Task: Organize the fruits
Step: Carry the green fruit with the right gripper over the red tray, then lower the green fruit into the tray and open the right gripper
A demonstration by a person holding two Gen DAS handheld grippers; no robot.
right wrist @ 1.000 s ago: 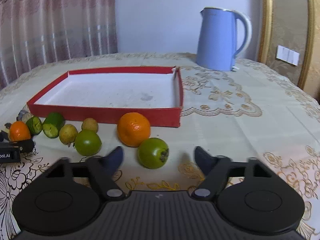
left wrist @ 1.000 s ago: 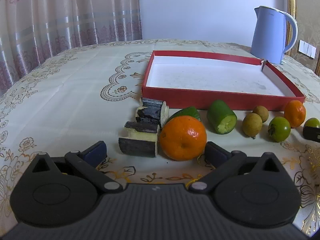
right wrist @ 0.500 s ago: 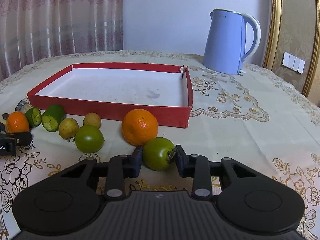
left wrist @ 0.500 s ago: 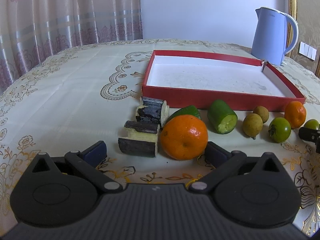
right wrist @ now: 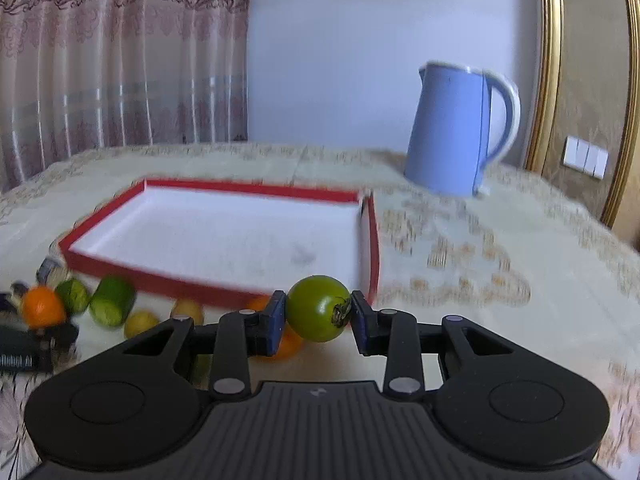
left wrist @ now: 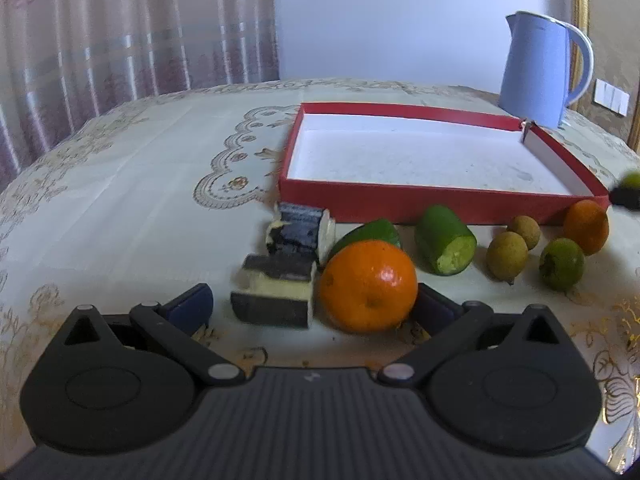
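Note:
My right gripper (right wrist: 318, 322) is shut on a green tomato (right wrist: 318, 307) and holds it above the tablecloth, just before the near right corner of the red tray (right wrist: 120, 268). My left gripper (left wrist: 310, 304) rests open low over the table, with a large orange (left wrist: 368, 285) and a cut dark eggplant piece (left wrist: 274, 294) between its fingers, untouched. Behind lie a second eggplant piece (left wrist: 300, 228), a cucumber piece (left wrist: 446, 244), two small brown fruits (left wrist: 507, 254), a green tomato (left wrist: 561, 257) and a small orange (left wrist: 586, 226). The red tray (left wrist: 400, 204) holds nothing.
A light blue kettle (left wrist: 540, 72) stands behind the tray's far right corner. The round table carries a cream embroidered cloth (left wrist: 140, 184); curtains hang behind on the left. A gold-framed panel and a wall switch are at the right.
My right gripper closed on the green tomato and lifted it off the table toward the tray. The left gripper and the fruit before it stayed where they were.

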